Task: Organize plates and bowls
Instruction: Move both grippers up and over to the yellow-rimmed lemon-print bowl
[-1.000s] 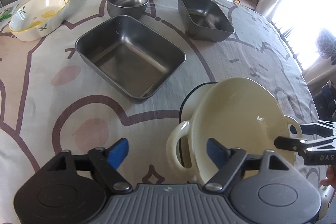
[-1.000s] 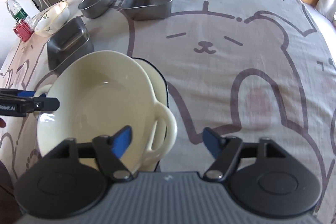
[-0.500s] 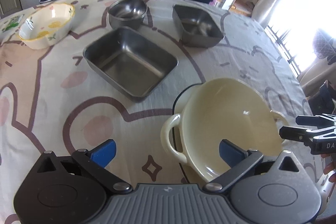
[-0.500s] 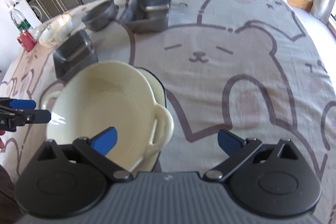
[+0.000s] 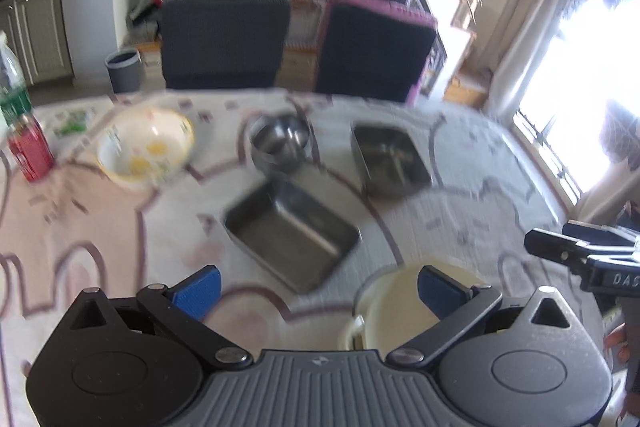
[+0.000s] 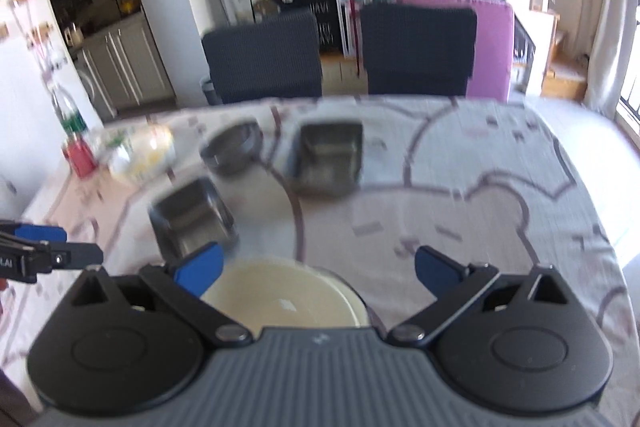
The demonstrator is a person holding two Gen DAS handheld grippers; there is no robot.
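Both my left hand-held gripper point(image 5: 318, 285) and right hand-held gripper point(image 6: 316, 269) gape empty above the cream bowl point(image 6: 280, 303); next, approach the steel tray point(image 5: 292, 235) squarely.

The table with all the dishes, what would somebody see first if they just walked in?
Probably the big cream bowl with handles, sitting nearest, just below the two wide-open grippers: left gripper, right gripper. Next, the three shiny metal dishes in the middle of the bear-patterned tablecloth: a large square pan, a round metal bowl and a smaller square pan. At the far left sits a flowery bowl beside a red can.
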